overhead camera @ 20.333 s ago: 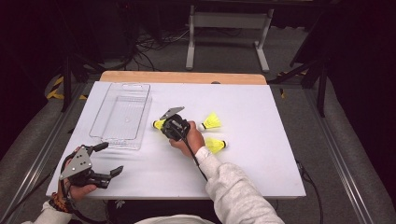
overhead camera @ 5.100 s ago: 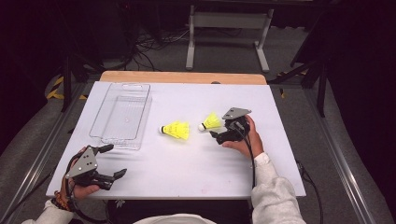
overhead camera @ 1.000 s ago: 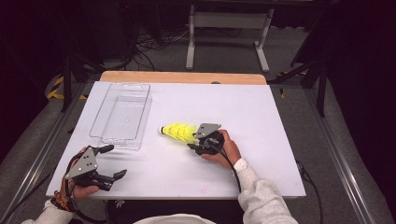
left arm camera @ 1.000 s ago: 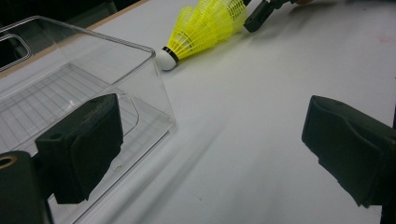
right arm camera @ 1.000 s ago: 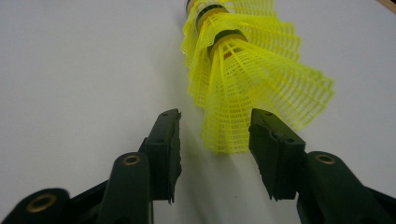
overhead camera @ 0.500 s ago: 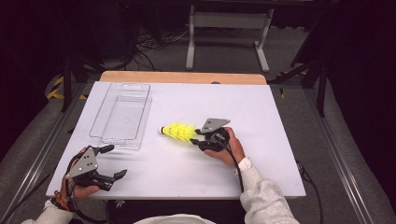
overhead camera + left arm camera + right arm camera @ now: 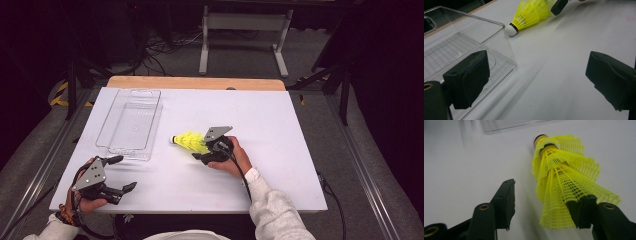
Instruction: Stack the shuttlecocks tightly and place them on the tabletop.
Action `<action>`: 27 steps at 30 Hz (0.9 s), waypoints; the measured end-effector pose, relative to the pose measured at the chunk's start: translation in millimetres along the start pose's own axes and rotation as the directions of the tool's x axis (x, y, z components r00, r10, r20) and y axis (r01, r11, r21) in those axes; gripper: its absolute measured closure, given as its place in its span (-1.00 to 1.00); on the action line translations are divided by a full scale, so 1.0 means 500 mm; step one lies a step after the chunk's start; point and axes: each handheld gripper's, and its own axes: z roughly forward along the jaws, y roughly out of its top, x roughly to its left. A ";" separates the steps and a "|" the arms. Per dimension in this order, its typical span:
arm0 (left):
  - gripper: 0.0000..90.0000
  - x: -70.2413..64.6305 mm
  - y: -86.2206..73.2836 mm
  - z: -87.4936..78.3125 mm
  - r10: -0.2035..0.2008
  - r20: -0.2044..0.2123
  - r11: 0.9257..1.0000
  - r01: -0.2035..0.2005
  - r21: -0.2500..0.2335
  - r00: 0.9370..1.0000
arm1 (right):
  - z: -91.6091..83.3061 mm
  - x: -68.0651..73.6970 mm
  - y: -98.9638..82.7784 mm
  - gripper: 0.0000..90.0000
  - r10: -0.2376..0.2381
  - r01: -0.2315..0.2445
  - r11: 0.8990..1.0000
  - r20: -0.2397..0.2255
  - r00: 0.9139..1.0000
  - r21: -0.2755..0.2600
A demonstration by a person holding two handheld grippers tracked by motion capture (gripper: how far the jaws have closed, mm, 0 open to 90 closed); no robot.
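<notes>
I use the clear plastic tray [image 7: 131,120] as my landmark; it lies on the white table [image 7: 280,120], its long side running away from me.

The stack of yellow shuttlecocks [image 7: 190,141] lies on its side just to the right of the tray's near end, apart from it, cork end pointing toward the tray and skirts flaring away from it. In the right gripper view I count at least three nested skirts [image 7: 564,182], the outermost one widest and nearest my jaws.

My right gripper [image 7: 204,150] sits at the skirt end of that stack, on the far side from the tray. Its jaws have just been opening: they stand half spread, with the outer skirt between them. One jaw lies against the mesh on one side, while the other jaw stands clear of the skirt with bare table showing in the gap, so I am not clamping the stack.

My left gripper [image 7: 121,173] rests low, just off the tray's near corner. Its jaws are wide apart with nothing between them; in the left gripper view one jaw is seen through the tray's clear wall [image 7: 506,50] and the other stands over bare table.
</notes>
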 end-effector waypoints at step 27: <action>-0.86 0.001 -0.001 0.001 -0.008 0.001 1.000 0.008 0.010 1.000 | 0.064 0.010 0.030 -0.04 0.107 -0.108 0.994 0.147 0.983 0.002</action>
